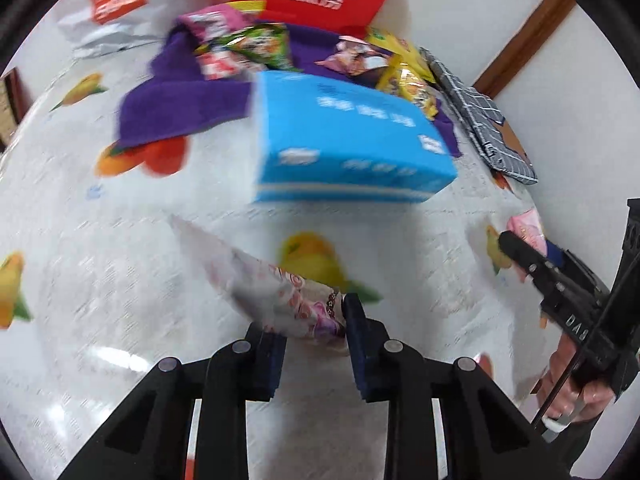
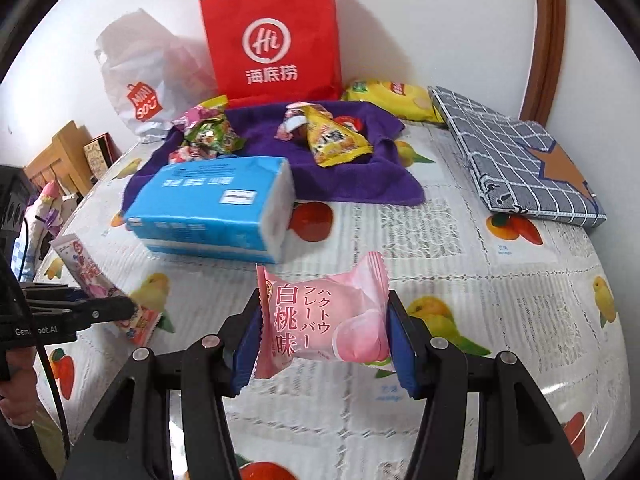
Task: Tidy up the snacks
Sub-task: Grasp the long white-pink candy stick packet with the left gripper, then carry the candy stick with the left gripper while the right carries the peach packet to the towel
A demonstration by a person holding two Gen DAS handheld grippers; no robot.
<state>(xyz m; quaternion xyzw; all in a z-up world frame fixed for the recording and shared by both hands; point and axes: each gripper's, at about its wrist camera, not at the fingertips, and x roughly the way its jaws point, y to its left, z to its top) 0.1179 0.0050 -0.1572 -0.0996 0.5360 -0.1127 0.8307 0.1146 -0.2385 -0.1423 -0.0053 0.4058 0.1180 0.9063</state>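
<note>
1. We count two grippers and two held packets; about five more snacks [image 2: 334, 142] lie on one purple towel [image 2: 360, 184].
2. Our right gripper [image 2: 324, 336] clamps the pink peach packet [image 2: 324, 324], long axis crosswise between the pads, above the tablecloth [image 2: 480, 280].
3. Our left gripper [image 1: 314, 340] pinches a white floral packet [image 1: 264, 284] by one end, pointing up-left.
4. One blue tissue pack [image 2: 216, 208] lies between us and the towel; a red bag [image 2: 272, 40] stands behind.

Blue tissue pack [image 2: 216, 208] on fruit-print surface [image 2: 480, 300]; behind it purple towel [image 2: 360, 176], red bag [image 2: 272, 40], white bag [image 2: 136, 92]; right, checked folder [image 2: 516, 160].
</note>
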